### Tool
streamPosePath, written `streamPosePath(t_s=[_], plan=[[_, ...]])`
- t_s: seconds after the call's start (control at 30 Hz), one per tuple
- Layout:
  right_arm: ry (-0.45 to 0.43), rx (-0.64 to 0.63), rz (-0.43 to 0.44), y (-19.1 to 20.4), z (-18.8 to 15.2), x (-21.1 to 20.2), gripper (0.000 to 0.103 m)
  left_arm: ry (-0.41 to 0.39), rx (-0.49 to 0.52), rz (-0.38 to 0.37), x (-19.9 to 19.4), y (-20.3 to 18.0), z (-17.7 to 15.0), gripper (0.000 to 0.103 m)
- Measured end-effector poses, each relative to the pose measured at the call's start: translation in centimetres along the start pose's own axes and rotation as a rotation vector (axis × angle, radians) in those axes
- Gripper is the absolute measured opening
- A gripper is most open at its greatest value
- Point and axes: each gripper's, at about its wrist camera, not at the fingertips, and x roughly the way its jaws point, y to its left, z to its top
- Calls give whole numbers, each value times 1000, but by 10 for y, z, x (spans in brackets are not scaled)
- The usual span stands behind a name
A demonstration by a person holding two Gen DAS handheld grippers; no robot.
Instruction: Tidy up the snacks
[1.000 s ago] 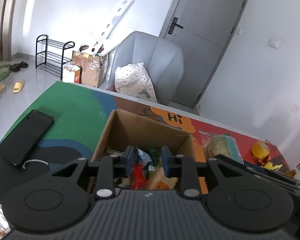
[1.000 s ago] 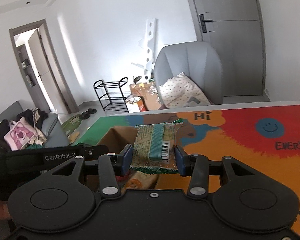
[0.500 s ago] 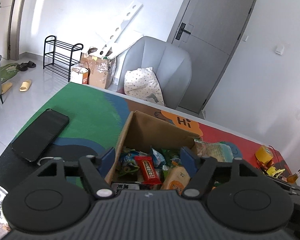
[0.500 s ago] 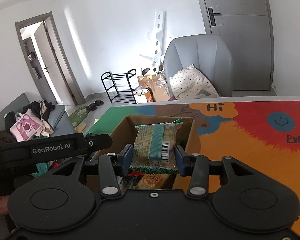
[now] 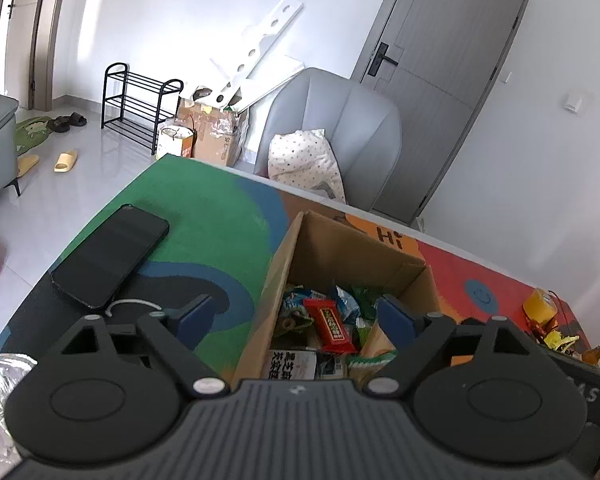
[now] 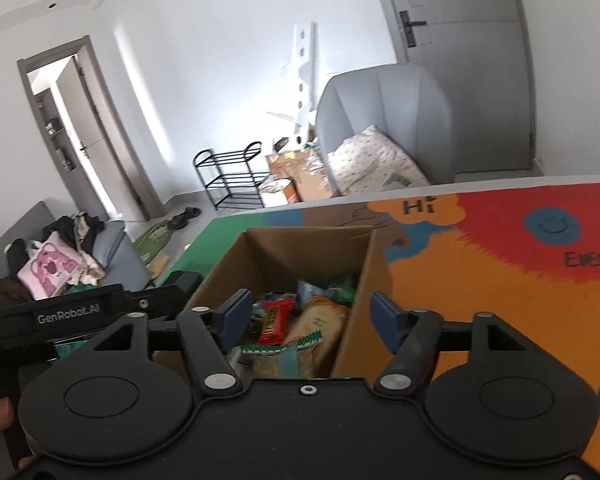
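An open cardboard box (image 5: 332, 240) stands on the colourful table mat and holds several snack packets, among them a red bar (image 5: 332, 324). My left gripper (image 5: 296, 318) is open and empty above the box's near left wall. In the right wrist view the same box (image 6: 284, 248) sits below my right gripper (image 6: 312, 316), which is open and empty. The green cracker packet (image 6: 280, 356) lies in the box just under the right gripper, beside the red bar (image 6: 274, 318).
A black phone (image 5: 108, 256) lies on the green part of the mat, left of the box. Yellow snack wrappers (image 5: 544, 312) lie at the far right. A grey armchair (image 5: 340, 136) stands beyond the table. The left gripper's body (image 6: 80, 312) is left of the box.
My right gripper opened and the green cracker packet dropped into the box. My left gripper opened wide and pulled back from the box.
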Motion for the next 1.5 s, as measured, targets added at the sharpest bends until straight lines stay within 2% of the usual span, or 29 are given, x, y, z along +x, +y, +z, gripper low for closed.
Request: streamPosePath(t_s=[0.33,0.47,0.73,0.83,1.27,1.5], plan=[[-33,13,-45,-14,-5,-24,83,34,43,1,-7,-11,-10,92],[-37,26,-49,-19,-8,-33,93,38,82,-6,-13,-17,-17,95],[-43,42,-76,-31,-14,-53,100,54,145,-41,-19,-26,-25,103],[-41,47,-93,-33,-18,-61,102,53,173,-53,-22,-31,-28,103],[-16,77,-133,-54,-31,-89,103,52,305,-80,-46,-57,-42,103],[-21,63,-127,-56,-35,-101,103,45,337,-76,-58,-59,-47,103]])
